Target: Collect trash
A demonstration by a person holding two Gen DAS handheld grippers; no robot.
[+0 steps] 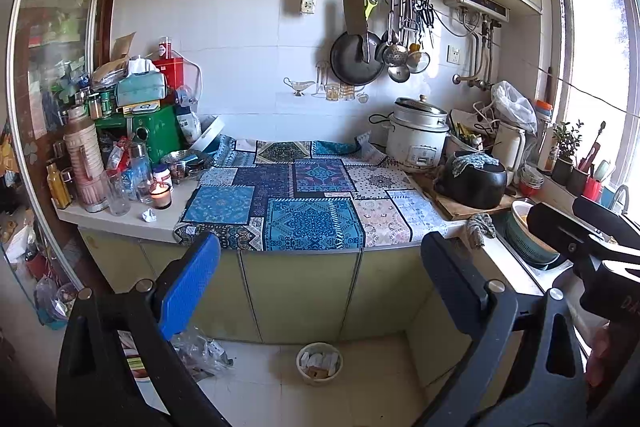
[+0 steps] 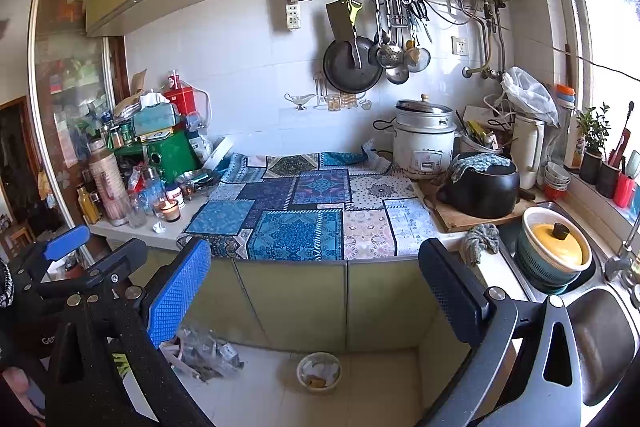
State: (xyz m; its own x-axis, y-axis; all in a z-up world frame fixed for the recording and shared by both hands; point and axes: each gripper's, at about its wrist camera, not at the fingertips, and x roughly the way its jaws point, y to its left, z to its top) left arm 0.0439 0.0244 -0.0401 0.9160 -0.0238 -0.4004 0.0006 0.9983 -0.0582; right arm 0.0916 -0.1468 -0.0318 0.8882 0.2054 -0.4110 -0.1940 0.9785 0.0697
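Left wrist view: the left gripper [image 1: 320, 267] hung spread and empty; the crumpled paper [image 1: 149, 215], a small white wad, lay on the counter [image 1: 120, 223] up-left of its blue finger.

Right wrist view: the right gripper [image 2: 316, 271] gaped empty, the paper [image 2: 159, 226] farther left. The left hand seemed nearer.

a patterned cloth [image 1: 296, 203] covers the counter, beside a glossy black pot [image 1: 474, 183] on a worn wooden board [image 1: 460, 211].

Each gripper is built of black plastic arms, fastened with round silver screws, and tipped with blue textured fingers [image 2: 180, 291].
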